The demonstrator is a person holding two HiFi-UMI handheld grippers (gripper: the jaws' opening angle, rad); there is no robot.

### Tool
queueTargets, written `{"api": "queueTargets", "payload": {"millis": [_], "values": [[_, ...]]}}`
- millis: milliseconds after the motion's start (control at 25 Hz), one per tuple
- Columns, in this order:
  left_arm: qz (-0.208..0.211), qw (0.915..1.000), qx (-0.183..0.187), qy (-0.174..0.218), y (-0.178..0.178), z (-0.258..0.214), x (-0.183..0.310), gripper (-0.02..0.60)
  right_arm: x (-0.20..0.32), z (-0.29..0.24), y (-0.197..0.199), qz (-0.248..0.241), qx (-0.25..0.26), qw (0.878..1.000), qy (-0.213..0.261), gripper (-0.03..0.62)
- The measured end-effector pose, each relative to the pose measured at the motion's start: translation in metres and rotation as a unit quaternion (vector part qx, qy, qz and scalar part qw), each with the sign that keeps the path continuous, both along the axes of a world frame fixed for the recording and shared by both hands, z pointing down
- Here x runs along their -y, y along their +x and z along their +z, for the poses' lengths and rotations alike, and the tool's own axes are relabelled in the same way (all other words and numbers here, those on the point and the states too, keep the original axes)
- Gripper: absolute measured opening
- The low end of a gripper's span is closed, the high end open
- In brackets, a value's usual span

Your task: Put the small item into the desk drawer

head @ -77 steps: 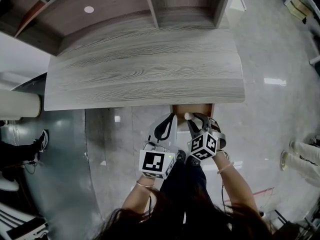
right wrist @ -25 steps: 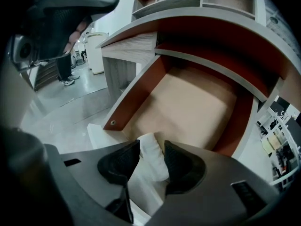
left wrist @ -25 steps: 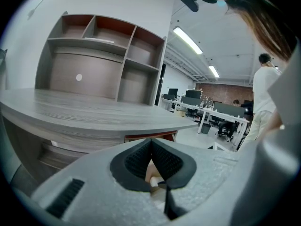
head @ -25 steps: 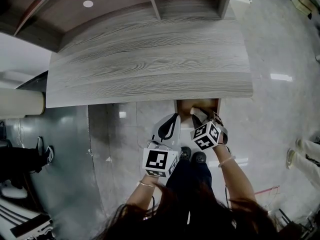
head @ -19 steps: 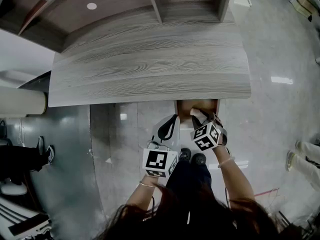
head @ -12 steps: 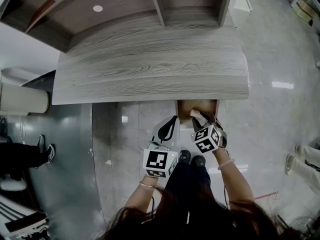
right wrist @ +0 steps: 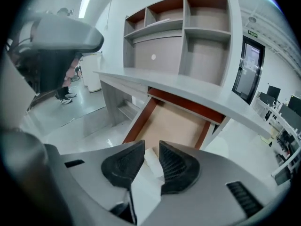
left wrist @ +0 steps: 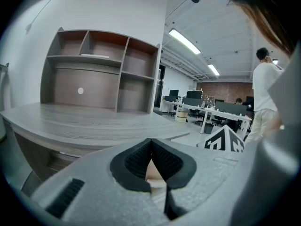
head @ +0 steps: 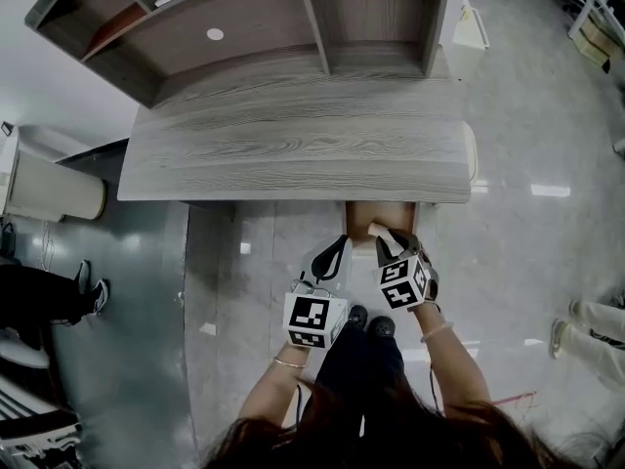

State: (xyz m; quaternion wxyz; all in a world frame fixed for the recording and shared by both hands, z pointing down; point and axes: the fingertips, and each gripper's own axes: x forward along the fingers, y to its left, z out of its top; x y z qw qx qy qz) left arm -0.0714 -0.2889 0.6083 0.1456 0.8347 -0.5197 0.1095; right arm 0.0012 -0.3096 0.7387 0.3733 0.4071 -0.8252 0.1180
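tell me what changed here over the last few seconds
The right gripper has just been closing its jaws, and the white item now sits between them with both pads against it, above the open drawer. The item has not been let go into the drawer. Unchanged: the drawer stays pulled out, and the left gripper stays shut and empty beside the right one.

The bench (head: 293, 154) is matt grey wood grain; the floor (head: 508, 262) is glossy. The right tongs (right wrist: 151, 148) have ribbed black rubber pads (right wrist: 176, 167), and the paper (right wrist: 146, 189) looks crumpled.
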Motion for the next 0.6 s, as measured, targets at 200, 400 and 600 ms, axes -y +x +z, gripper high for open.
{"api": "queueTargets", "payload": {"millis": [200, 400, 600], "values": [[-0.005, 1.0000, 0.001, 0.006, 0.004, -0.019, -0.009, 0.015, -0.007, -0.032, 0.005, 0.007, 0.011, 1.000, 0.024, 0.064], [-0.005, 0.9999, 0.008, 0.013, 0.008, -0.038, -0.015, 0.015, -0.012, -0.057, 0.010, 0.013, 0.020, 0.999, 0.034, 0.046], [-0.007, 0.9997, 0.008, 0.023, 0.015, -0.059, -0.021, 0.015, -0.018, -0.081, 0.017, 0.015, 0.023, 0.999, 0.046, 0.034]]}}
